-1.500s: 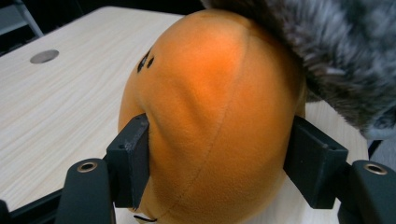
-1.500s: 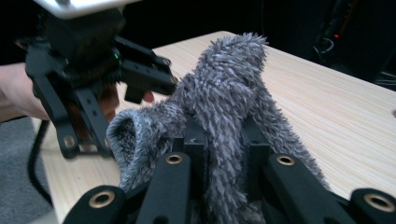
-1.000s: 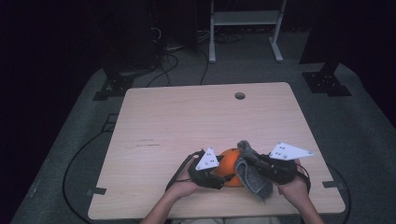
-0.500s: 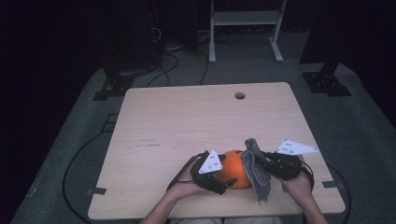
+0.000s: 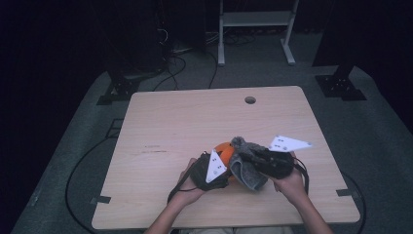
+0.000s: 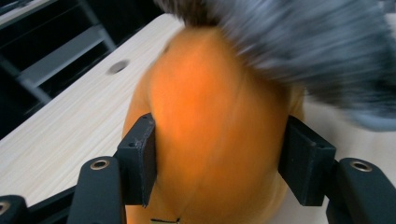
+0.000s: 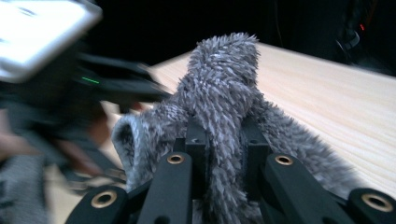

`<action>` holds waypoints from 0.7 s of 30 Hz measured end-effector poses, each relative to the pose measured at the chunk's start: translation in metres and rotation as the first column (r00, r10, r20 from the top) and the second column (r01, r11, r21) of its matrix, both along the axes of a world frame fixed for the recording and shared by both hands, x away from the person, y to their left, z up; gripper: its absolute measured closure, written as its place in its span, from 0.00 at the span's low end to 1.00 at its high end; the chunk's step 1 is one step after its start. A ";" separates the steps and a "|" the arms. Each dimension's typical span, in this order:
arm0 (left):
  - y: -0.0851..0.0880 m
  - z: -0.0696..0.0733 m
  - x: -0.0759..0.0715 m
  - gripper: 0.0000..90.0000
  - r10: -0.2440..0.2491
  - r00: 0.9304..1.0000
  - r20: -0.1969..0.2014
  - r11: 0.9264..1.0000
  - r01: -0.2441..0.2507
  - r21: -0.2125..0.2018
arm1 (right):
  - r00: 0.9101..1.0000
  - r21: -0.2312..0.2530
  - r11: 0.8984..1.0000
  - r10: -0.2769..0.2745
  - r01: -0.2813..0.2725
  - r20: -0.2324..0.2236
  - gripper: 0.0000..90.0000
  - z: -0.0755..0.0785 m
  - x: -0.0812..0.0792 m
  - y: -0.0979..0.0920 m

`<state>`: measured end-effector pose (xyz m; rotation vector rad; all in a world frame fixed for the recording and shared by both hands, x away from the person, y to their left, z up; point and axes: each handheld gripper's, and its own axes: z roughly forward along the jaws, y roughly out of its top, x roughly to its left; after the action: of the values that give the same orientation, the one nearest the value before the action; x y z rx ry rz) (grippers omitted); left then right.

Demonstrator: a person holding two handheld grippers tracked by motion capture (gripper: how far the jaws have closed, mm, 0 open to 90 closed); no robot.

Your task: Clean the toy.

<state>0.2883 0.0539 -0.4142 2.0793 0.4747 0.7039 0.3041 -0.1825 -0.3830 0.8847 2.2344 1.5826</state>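
An orange rounded soft object [image 5: 225, 148] [image 6: 215, 135] sits near the front middle of the wooden table [image 5: 185, 122]. My left gripper [image 5: 214, 168] [image 6: 218, 158] is shut on it, one jaw pressing each side. A grey fuzzy cloth [image 5: 243, 163] [image 7: 224, 107] drapes against the orange object's right side. My right gripper [image 5: 253, 158] [image 7: 223, 140] is shut on a fold of that cloth, which stands up between its jaws. Both grippers are held close together by the person's hands [image 5: 292, 183].
A round cable hole [image 5: 250, 100] lies near the table's far edge. Cables trail off the table's front left [image 5: 97, 161]. Behind the table stand a white metal frame [image 5: 253, 22] and dark stand bases [image 5: 341, 85] on the grey floor.
The right gripper has lifted the grey cloth up and over toward the orange object's right side. The left gripper has held the orange object in about the same place.
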 end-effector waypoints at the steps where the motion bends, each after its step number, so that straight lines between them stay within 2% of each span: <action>1: 0.004 -0.006 0.003 0.41 0.008 0.999 -0.036 1.000 -0.008 0.005 | 1.000 -0.021 1.000 -0.016 0.016 -0.016 0.86 -0.005 0.007 0.002; 2: 0.008 -0.012 0.004 0.40 -0.005 0.998 -0.066 1.000 0.004 -0.018 | 0.998 -0.060 0.998 -0.039 0.036 -0.047 0.85 -0.015 0.016 0.005; 3: 0.009 -0.016 0.004 0.38 -0.014 0.996 -0.089 0.999 0.010 -0.041 | 0.997 -0.065 0.997 -0.038 0.034 -0.074 0.85 -0.023 0.021 0.006; 4: 0.010 -0.018 0.003 0.36 -0.025 0.995 -0.101 0.999 0.020 -0.050 | 0.995 -0.043 0.999 -0.030 0.026 -0.095 0.85 -0.029 0.023 0.006; 5: 0.011 -0.016 0.002 0.33 -0.067 0.989 -0.135 0.996 0.058 -0.070 | 0.994 -0.031 0.999 -0.027 0.024 -0.104 0.85 -0.031 0.023 0.006; 7: 0.018 -0.008 0.004 0.32 -0.132 0.977 -0.170 0.988 0.116 -0.104 | 0.995 -0.073 0.997 -0.032 0.025 -0.089 0.85 -0.031 0.019 0.006; 8: 0.023 -0.003 0.006 0.32 -0.157 0.972 -0.177 0.981 0.132 -0.143 | 0.996 -0.092 0.996 -0.030 0.022 -0.085 0.85 -0.032 0.018 0.004; 9: 0.028 0.003 0.009 0.32 -0.157 0.973 -0.166 0.977 0.129 -0.173 | 0.996 -0.094 0.995 -0.024 0.016 -0.090 0.85 -0.034 0.017 0.001; 10: 0.030 0.005 0.011 0.33 -0.144 0.978 -0.153 0.977 0.115 -0.179 | 0.995 -0.098 0.995 -0.019 0.009 -0.099 0.85 -0.036 0.016 -0.003; 12: 0.031 0.005 0.020 0.33 -0.125 0.979 -0.159 0.980 0.098 -0.171 | 0.994 -0.110 0.994 -0.026 0.014 -0.106 0.85 -0.039 0.014 -0.009; 13: 0.029 0.003 0.024 0.35 -0.105 0.981 -0.164 0.986 0.081 -0.146 | 0.994 -0.119 0.993 -0.031 0.018 -0.106 0.85 -0.040 0.013 -0.011; 14: 0.028 -0.002 0.028 0.34 -0.101 0.977 -0.188 0.987 0.075 -0.140 | 0.994 -0.132 0.991 -0.037 0.023 -0.106 0.85 -0.041 0.012 -0.013; 15: 0.027 -0.005 0.030 0.34 -0.112 0.968 -0.226 0.985 0.078 -0.153 | 0.994 -0.147 0.989 -0.043 0.027 -0.103 0.84 -0.040 0.011 -0.014; 16: 0.025 -0.009 0.030 0.35 -0.115 0.962 -0.247 0.986 0.080 -0.145 | 0.994 -0.154 0.987 -0.052 0.036 -0.097 0.84 -0.038 0.009 -0.015; 18: 0.022 -0.013 0.025 0.36 -0.119 0.962 -0.246 0.988 0.091 -0.125 | 0.995 -0.116 0.993 -0.045 0.034 -0.090 0.85 -0.033 0.005 -0.015; 19: 0.022 -0.015 0.022 0.37 -0.117 0.961 -0.249 0.988 0.088 -0.126 | 0.996 -0.082 0.997 -0.020 0.013 -0.082 0.85 -0.030 0.001 -0.013; 21: 0.023 -0.019 0.018 0.38 -0.113 0.959 -0.259 0.990 0.085 -0.116 | 0.998 -0.087 0.996 0.012 -0.017 -0.061 0.84 -0.028 -0.003 -0.005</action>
<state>0.3068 0.0765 -0.4329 2.0911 0.5389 0.3353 0.3011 -0.1877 -0.4110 0.9056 2.3367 1.4708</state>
